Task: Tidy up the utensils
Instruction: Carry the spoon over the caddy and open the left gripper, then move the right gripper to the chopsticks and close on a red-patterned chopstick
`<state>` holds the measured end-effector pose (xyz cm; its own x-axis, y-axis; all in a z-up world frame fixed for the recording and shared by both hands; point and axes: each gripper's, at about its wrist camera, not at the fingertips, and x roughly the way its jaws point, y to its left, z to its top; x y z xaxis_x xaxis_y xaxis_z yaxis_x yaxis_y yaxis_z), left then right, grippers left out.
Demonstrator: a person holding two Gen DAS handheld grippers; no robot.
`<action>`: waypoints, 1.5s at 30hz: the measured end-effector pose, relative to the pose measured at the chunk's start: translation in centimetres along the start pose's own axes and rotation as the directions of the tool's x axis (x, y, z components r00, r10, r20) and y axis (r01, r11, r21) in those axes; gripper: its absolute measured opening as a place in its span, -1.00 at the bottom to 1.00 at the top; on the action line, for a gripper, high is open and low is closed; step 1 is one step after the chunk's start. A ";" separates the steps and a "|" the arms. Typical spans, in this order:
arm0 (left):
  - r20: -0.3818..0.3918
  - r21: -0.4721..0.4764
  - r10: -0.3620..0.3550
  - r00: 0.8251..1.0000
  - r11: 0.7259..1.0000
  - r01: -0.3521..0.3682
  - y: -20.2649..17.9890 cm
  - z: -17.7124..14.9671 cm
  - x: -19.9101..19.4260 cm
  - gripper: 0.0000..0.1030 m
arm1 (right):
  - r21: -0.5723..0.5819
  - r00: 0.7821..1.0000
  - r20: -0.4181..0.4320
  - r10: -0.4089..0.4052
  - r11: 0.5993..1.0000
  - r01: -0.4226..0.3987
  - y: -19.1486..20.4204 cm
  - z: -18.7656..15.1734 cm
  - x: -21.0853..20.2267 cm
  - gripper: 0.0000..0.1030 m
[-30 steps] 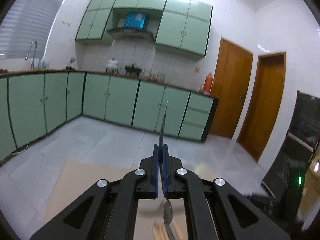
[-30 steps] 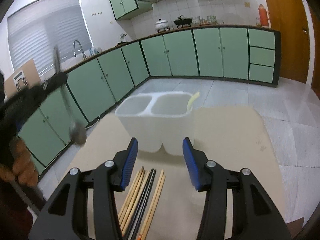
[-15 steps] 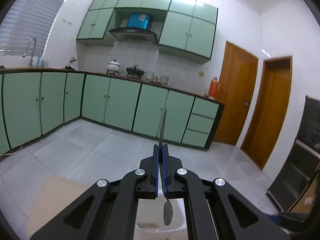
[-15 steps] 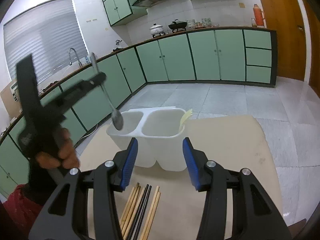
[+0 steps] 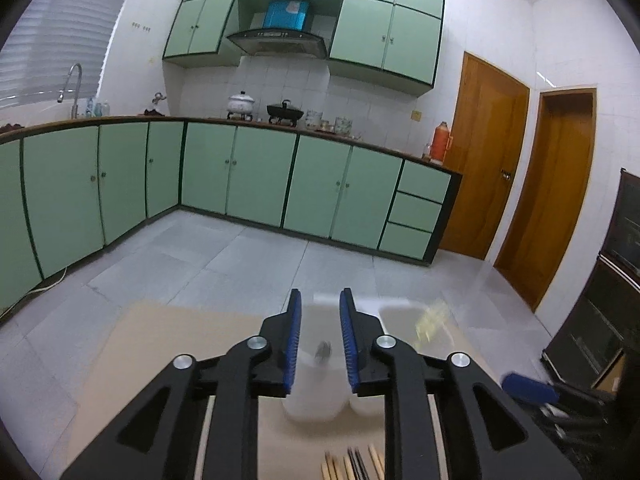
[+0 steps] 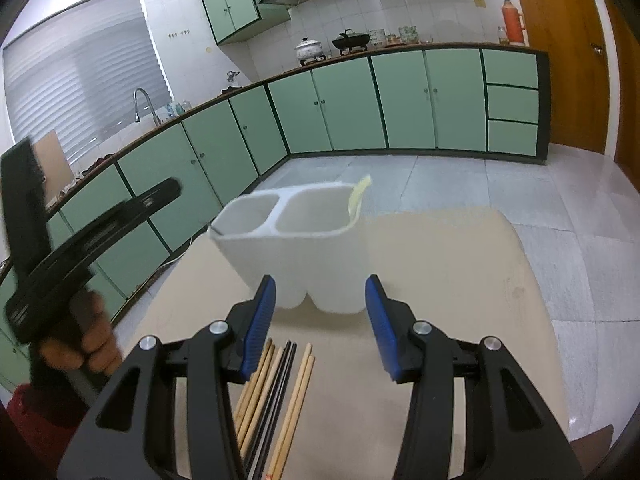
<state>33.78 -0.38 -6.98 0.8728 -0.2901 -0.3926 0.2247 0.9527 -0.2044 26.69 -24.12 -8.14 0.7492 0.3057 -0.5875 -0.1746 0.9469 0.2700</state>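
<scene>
Looking along the left gripper (image 5: 319, 334), the blue-padded jaws have just been opening and now stand apart with nothing pressed between the pads. Seen through the gap, a metal spoon (image 5: 323, 350), blurred, sits inside the left compartment of the white two-compartment utensil holder (image 5: 396, 312). A pale yellow utensil (image 5: 430, 320) leans at the far right edge of the other compartment; what kind it is I cannot tell. The holder stands on a tan table (image 5: 168, 340), and the tips of several chopsticks (image 5: 352, 466) show at the bottom edge. The right gripper's blue pad appears low on the right.

From the right wrist, the right gripper (image 6: 320, 312) hovers with its jaws well apart and empty, just in front of the white holder (image 6: 288, 264), not touching it. Its two compartments lie side by side, the yellow utensil (image 6: 358, 196) tilted against the right one's far rim. Wooden and black chopsticks (image 6: 276, 392) lie together flat on the table (image 6: 460, 264) below the jaws. At the left, a hand (image 6: 84, 344) grips the handle of the left gripper (image 6: 170, 189), which reaches toward the holder.
</scene>
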 end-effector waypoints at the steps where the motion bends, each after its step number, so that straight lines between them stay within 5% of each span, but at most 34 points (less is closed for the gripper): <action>1: -0.014 -0.003 0.005 1.000 1.000 -0.005 -0.1 -0.5 -0.5 -0.55 | 0.000 1.000 -0.005 0.001 1.000 -0.001 0.1 -0.4 -0.1 -0.11; 9: -0.164 0.025 0.024 0.986 0.999 -0.020 -1.3 -6.6 -4.7 -0.44 | -0.008 0.999 -0.053 -0.008 1.000 0.007 0.9 -4.7 -1.2 -0.11; 23: -0.364 0.071 0.052 0.930 0.997 -0.028 -1.2 -15.7 -8.6 -0.42 | 0.008 0.986 -0.157 -0.061 0.998 0.063 2.4 -14.6 -4.0 -0.11; 34: -0.423 0.123 0.045 0.905 0.992 0.008 -2.8 -18.8 -10.2 -0.36 | -0.075 0.974 -0.222 -0.042 0.997 0.025 5.3 -18.7 -5.1 -0.11; 45: -0.397 0.166 0.102 0.912 0.985 -0.038 -1.6 -19.6 -11.5 -0.26 | -0.084 0.975 -0.193 -0.112 0.992 0.098 3.7 -18.8 -6.2 -0.16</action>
<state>14.93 -0.35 -19.68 0.6467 -0.2032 -0.7352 0.2604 0.9648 -0.0376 9.39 -20.66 -17.88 0.6264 0.2108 -0.7505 -0.1537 0.9772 0.1462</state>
